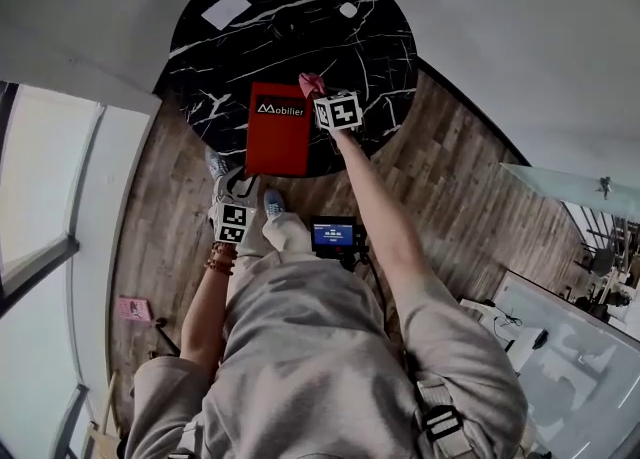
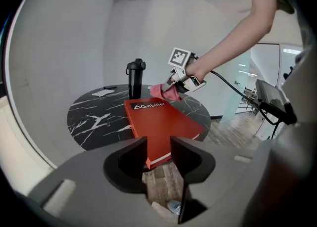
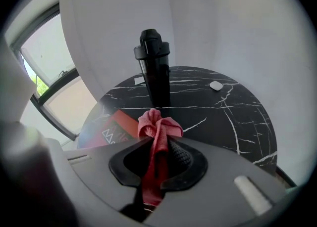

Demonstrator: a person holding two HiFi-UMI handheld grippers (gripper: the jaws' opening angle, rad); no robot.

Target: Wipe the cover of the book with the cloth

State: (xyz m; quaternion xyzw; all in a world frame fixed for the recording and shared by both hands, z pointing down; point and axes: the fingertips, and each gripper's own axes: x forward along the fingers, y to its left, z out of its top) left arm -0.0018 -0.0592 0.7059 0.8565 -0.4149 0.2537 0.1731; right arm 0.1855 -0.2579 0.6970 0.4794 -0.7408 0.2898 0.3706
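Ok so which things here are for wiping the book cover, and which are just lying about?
For the job: red book; pink cloth, clamped in the right gripper; left gripper, open, holding nothing.
Just lying about: black bottle, white sheet, small white object, all on the marble table.

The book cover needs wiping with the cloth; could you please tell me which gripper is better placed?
Right. The right gripper is shut on the pink cloth, at the red book's far corner. The left gripper is open, empty, back from the table.
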